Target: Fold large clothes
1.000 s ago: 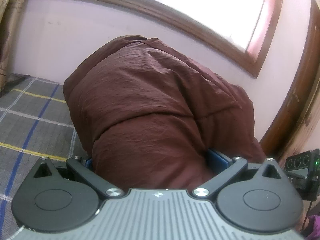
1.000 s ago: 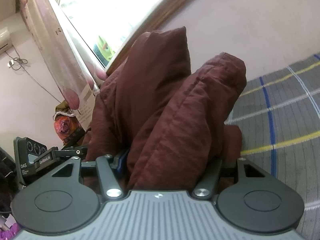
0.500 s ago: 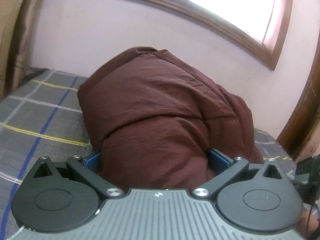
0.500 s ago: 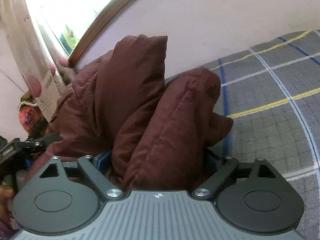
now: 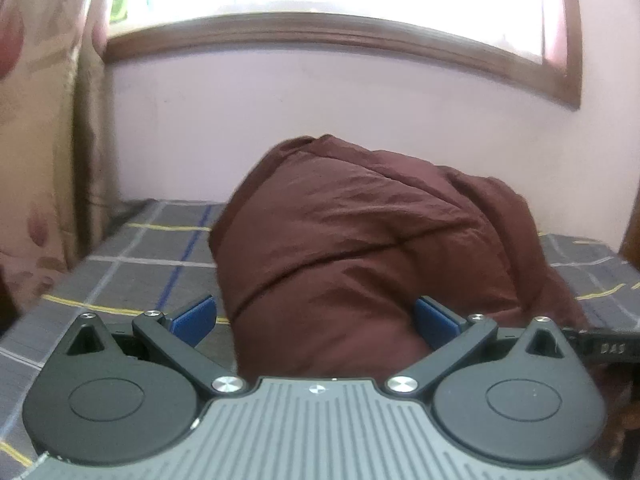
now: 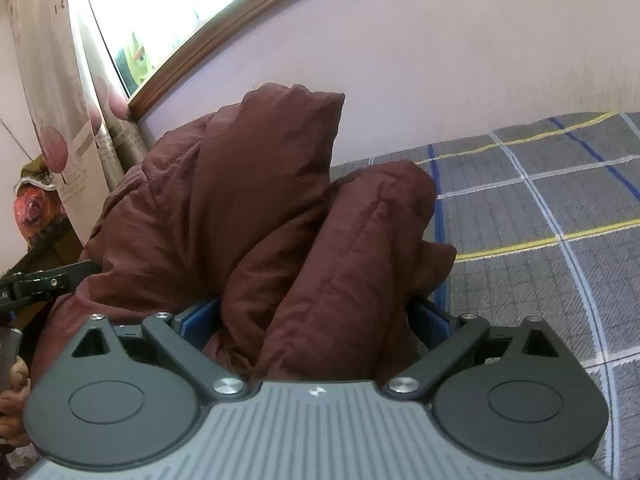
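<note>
Nearest in the left wrist view, the left gripper point(image 5: 316, 320) has its blue pads point(image 5: 434, 322) spread wide with a thick roll of the maroon jacket point(image 5: 360, 248) between them; a strip of bedcover shows between the left pad and the cloth, while the right pad lies against the fabric, so the jaws look parted rather than clamped, though the bulk hides part of the contact. In the right wrist view the right gripper point(image 6: 316, 320) has just been opening its jaws, which now stand wide, with two puffy folds of the jacket point(image 6: 248, 208) lying between the pads point(image 6: 430, 320) without being pinched. The jacket sits bunched on the grey checked bedcover point(image 6: 540, 216), near the gripper bodies and reaching away toward the wall point(image 6: 440, 60). Seen from the left, its long axis runs from the jaws back and up to a rounded hump. Seen from the right, one fold rises to a blunt corner pointing up, and a shorter roll beside it leans to the right. Beyond stand the wall, a wooden window frame point(image 5: 320, 32) and curtains point(image 6: 52, 100).
</note>
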